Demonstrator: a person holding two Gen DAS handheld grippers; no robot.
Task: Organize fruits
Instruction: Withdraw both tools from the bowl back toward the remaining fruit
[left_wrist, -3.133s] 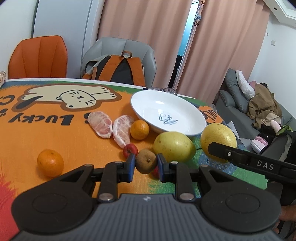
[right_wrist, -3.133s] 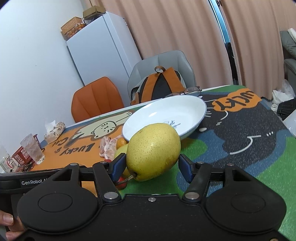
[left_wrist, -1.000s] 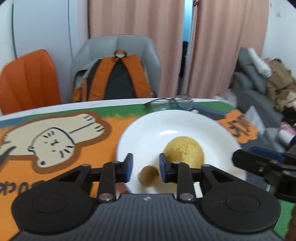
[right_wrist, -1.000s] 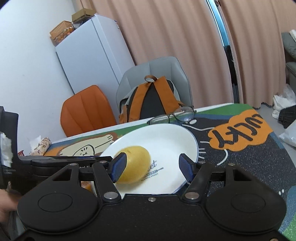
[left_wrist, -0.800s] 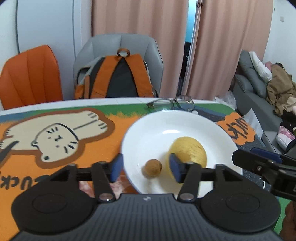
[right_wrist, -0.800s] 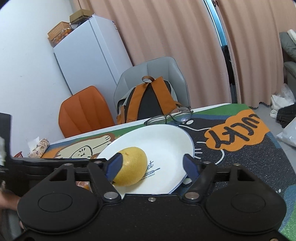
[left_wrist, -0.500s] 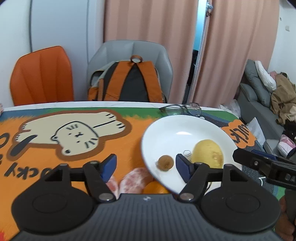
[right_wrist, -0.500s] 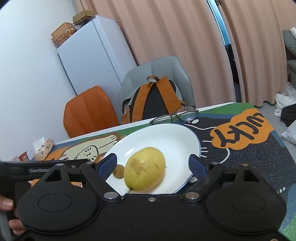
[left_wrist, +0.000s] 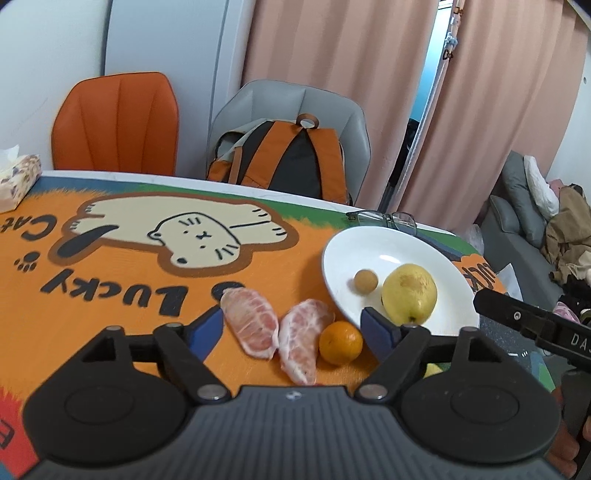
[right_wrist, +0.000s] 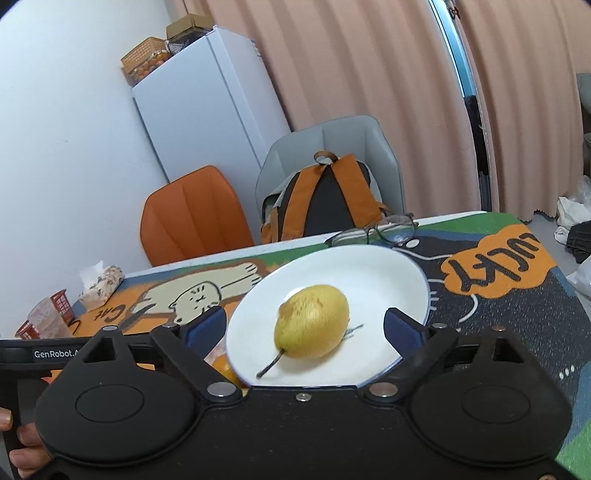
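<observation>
A white plate (left_wrist: 384, 247) holds a yellow pear (left_wrist: 409, 292) and a small brown kiwi (left_wrist: 365, 281). In front of the plate, two peeled pomelo segments (left_wrist: 251, 325) and a small orange (left_wrist: 340, 342) lie on the cat-print table mat. My left gripper (left_wrist: 293, 326) is open and empty, pulled back above these fruits. In the right wrist view the pear (right_wrist: 312, 321) lies on the plate (right_wrist: 388, 269). My right gripper (right_wrist: 304, 328) is open and empty, drawn back from the pear. A bit of another yellow fruit (left_wrist: 433, 369) peeks out behind the left gripper's body.
Eyeglasses (left_wrist: 384, 218) lie behind the plate at the table's far edge. A tissue box (left_wrist: 16, 177) sits at the far left. An orange chair (left_wrist: 116, 123) and a grey chair with a backpack (left_wrist: 291, 158) stand behind the table. A glass (right_wrist: 48, 319) stands at far left.
Both grippers carried the kiwi and the pear to the plate, opened and let them go. Since half a second ago both have drawn further back and the jaws have widened.
</observation>
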